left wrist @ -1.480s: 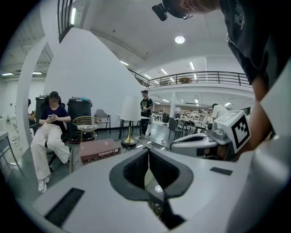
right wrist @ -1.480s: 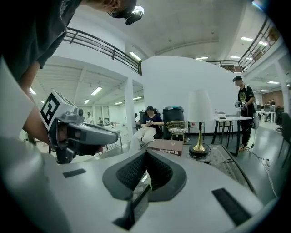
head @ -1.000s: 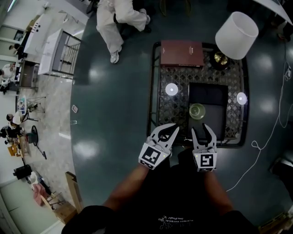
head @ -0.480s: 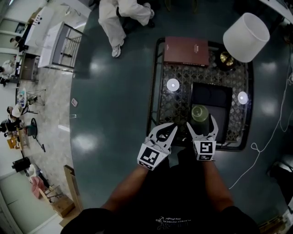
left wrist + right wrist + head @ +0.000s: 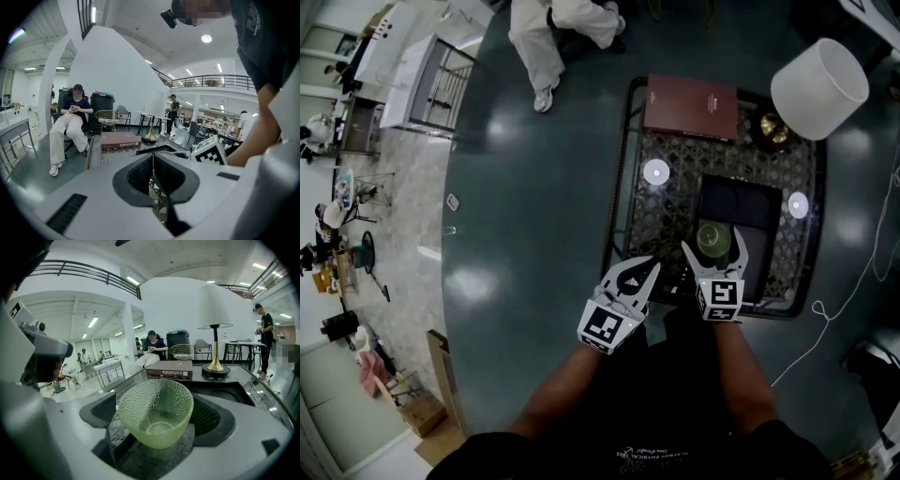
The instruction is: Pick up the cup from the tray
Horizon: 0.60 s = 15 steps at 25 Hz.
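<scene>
A pale green dimpled glass cup stands upright on the black tray on the lattice-topped table. My right gripper reaches over the tray's near edge. Its jaws have just been opening and now stand wide on either side of the cup. In the right gripper view the cup fills the gap, with the dark pads close beside it but not pressing. My left gripper hovers at the table's near edge, left of the tray. Its pads meet with nothing between them.
A brown book lies at the table's far side. A white-shaded lamp on a brass base stands at the far right corner. A seated person in white trousers is beyond the table. A white cable lies on the floor at right.
The right gripper has moved forward and down over the tray, and its jaws have opened wide around the cup. The left gripper has barely shifted.
</scene>
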Available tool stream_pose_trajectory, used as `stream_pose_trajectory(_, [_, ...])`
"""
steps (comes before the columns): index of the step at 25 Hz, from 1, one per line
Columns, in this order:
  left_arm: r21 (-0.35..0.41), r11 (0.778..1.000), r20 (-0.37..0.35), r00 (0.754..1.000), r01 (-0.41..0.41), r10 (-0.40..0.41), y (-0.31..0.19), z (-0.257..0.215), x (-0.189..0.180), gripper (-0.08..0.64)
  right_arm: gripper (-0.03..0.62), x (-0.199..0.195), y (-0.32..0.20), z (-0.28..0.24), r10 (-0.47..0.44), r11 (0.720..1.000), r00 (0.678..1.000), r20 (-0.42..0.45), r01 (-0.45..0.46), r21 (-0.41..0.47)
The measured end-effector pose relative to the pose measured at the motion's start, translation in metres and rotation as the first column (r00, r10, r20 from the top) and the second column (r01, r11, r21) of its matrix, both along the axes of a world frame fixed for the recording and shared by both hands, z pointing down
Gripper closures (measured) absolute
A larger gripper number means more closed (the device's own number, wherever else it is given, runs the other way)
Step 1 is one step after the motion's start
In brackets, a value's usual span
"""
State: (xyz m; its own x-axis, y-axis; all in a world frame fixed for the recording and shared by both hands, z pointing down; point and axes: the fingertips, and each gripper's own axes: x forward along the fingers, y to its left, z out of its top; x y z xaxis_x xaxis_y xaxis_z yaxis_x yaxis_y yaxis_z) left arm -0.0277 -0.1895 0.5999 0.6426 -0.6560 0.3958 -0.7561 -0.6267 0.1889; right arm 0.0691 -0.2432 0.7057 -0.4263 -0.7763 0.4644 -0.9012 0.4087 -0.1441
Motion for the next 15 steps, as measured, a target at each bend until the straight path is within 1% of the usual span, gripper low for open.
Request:
stream_pose_trajectory(3, [0.007, 1.0, -0.006, 1.0, 0.006, -0.006, -0.003, 0.0, 0.0, 0.546, 0.123, -0.001, -0.002, 0.01, -0.003, 1.0, 1.0, -0.01, 0.003, -0.009])
stream_pose_trajectory(11, [-0.001, 1.0, -0.007, 1.0, 0.014, -0.014, -0.007, 0.003, 0.0, 0.546, 0.127, -0.002, -0.01, 0.02, -0.016, 1.0, 0.998, -0.067, 0.017, 0.014])
stream_pose_trajectory(15, [0.007, 1.0, -0.015, 1.0, 0.018, -0.018, -0.009, 0.0, 0.0, 0.546, 0.13, -0.003, -0.011, 0.022, -0.016, 1.0, 0.998, -0.064, 0.017, 0.006])
